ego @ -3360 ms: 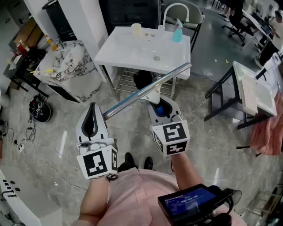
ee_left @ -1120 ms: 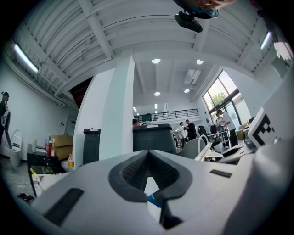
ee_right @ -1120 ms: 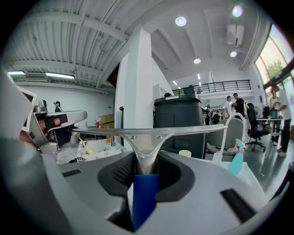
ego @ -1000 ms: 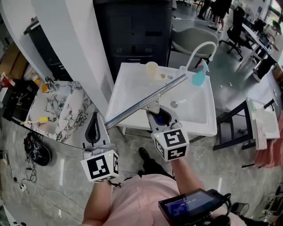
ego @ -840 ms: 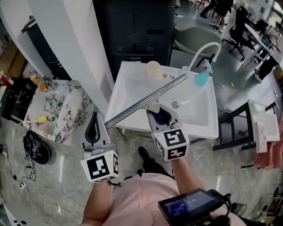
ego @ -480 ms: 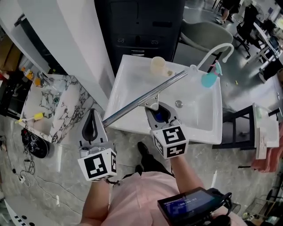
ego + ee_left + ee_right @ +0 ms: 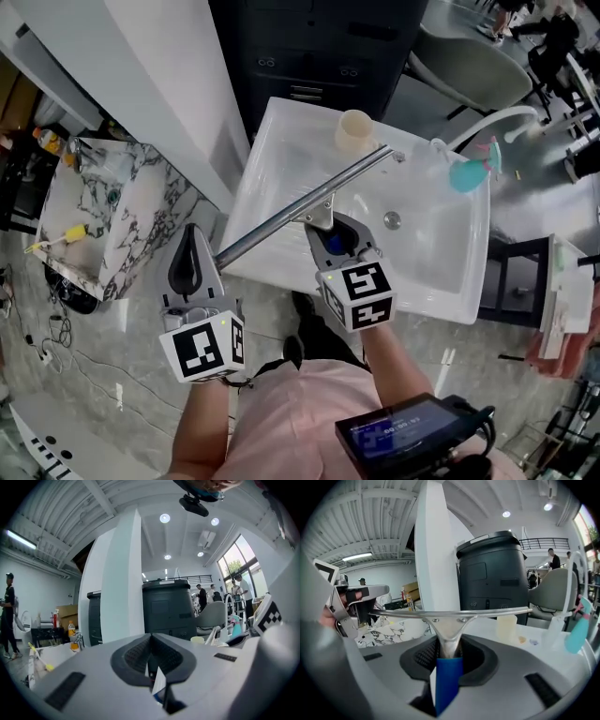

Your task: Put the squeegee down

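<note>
Squeegee (image 7: pixel 302 204) being held above sink (image 7: pixel 441 298) by R gripper (image 7: pixel 333 232).
Its blue handle (image 7: pixel 330 244) is being clamped btwn R jaws; L gripper (image 7: pixel 190 267) is being carried shut, empty. Prob. stiff, light, blade-heavy; best gripped at handle.

Left gripper (image 7: pixel 190 246), lower left of the head view, jaws pressed together, empty; right gripper (image 7: pixel 330 234), centre, clamps the squeegee (image 7: pixel 281 219) handle.

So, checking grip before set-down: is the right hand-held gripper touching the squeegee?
Touching. The right gripper view shows the right hand-held gripper clamped on the squeegee, at its blue handle.
</note>
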The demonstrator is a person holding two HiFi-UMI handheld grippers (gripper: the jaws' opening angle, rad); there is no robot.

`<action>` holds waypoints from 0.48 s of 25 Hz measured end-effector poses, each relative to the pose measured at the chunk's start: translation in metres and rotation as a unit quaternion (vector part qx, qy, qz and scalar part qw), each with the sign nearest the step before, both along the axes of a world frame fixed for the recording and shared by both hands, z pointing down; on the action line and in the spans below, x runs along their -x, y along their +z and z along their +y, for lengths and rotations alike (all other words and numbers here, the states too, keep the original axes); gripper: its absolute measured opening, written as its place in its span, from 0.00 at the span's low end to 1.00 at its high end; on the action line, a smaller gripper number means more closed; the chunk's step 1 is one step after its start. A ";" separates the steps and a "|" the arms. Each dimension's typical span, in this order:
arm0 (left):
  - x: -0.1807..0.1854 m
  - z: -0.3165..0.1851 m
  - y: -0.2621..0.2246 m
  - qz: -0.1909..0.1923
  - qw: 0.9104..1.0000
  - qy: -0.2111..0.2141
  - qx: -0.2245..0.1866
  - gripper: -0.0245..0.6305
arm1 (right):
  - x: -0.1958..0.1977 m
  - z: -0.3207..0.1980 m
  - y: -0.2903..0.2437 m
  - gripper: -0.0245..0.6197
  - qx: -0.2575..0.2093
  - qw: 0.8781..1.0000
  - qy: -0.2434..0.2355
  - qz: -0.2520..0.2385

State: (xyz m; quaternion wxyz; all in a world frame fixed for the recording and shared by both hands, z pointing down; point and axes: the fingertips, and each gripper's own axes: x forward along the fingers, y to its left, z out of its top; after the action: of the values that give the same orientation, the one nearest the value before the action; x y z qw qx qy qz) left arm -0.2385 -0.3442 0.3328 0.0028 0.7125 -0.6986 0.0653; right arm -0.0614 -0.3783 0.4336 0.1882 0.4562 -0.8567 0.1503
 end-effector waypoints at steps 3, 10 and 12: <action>0.000 -0.011 0.010 -0.001 1.000 -0.005 0.012 0.05 | 0.001 -0.008 0.015 0.19 0.016 1.000 -0.008 -0.001; 0.000 -0.031 0.034 -0.007 0.999 -0.014 0.042 0.05 | 0.004 -0.025 0.049 0.19 0.055 0.998 -0.022 -0.003; 0.002 -0.036 0.040 -0.007 0.999 -0.017 0.050 0.05 | 0.006 -0.028 0.058 0.19 0.064 0.998 -0.025 -0.002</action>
State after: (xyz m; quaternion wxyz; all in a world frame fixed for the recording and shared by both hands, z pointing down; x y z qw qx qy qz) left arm -0.2409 -0.3805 0.3732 0.0344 0.6991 -0.7065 0.1048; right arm -0.0672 -0.4065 0.4913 0.2186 0.4213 -0.8570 0.2007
